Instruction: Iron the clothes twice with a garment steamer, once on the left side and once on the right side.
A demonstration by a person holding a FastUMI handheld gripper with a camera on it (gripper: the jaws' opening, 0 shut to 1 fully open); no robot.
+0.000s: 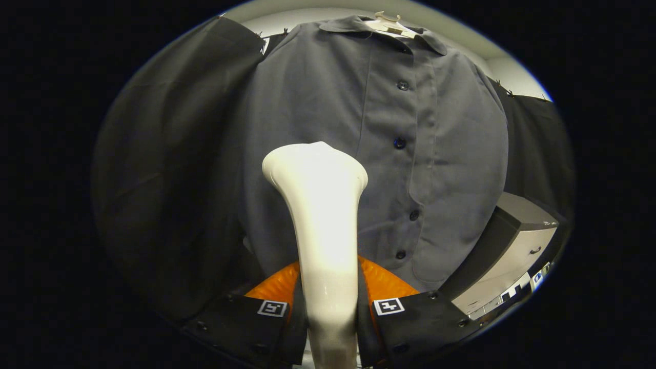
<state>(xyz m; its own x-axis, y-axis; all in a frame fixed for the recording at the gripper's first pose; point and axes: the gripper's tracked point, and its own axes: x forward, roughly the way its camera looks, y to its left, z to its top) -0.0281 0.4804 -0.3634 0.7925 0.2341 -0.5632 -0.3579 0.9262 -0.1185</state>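
- Tool [328, 312] gripped the smooth white plastic steamer [320, 215] between both fingers.
- Grey buttoned cotton shirt [328, 102] hung just beyond; head contact seemed unclear.
- Steady vertical strokes would suit.

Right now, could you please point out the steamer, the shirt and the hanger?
steamer [324, 215]: gripper view, on its neck.
shirt [312, 92]: gripper view, on the chest panel.
hanger [388, 24]: gripper view, at the collar.

- i'm working in a staged recording booth: black cloth [169, 154] pinned up as walls behind a hung grey shirt [328, 92].
- a pale drawer cabinet [517, 256] beside it suggests a lab or office room.
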